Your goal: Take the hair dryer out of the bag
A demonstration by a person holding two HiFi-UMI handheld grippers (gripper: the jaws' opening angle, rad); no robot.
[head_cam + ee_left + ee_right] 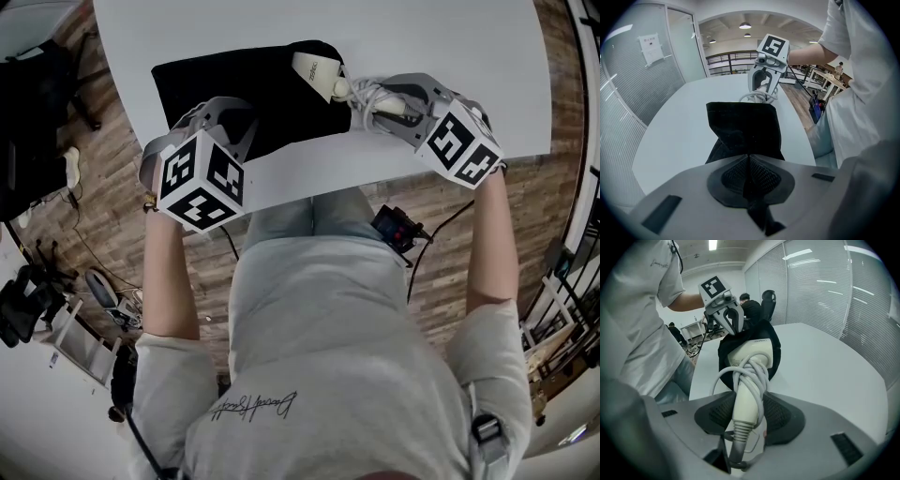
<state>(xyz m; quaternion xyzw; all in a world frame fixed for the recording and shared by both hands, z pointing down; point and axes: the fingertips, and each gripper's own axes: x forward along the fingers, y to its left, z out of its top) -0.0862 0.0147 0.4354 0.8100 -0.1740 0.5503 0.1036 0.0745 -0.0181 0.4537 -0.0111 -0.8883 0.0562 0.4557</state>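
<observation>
A black cloth bag (253,89) lies flat on the white table (469,56). A cream hair dryer (319,75) sticks partly out of its open right end, its cord wound round the handle (749,380). My right gripper (380,103) is shut on that handle, just right of the bag's mouth. My left gripper (230,141) is shut on the bag's near edge, a fold of black cloth (750,176) pinched between its pads. In the left gripper view the bag (743,129) stretches away toward the right gripper (764,82).
The table's front edge (375,178) runs just under both grippers, with the person's body close behind it. Wood floor, cables and a small device (398,230) lie below. Glass walls with blinds (843,301) stand beyond the table; people and a chair (766,301) are far back.
</observation>
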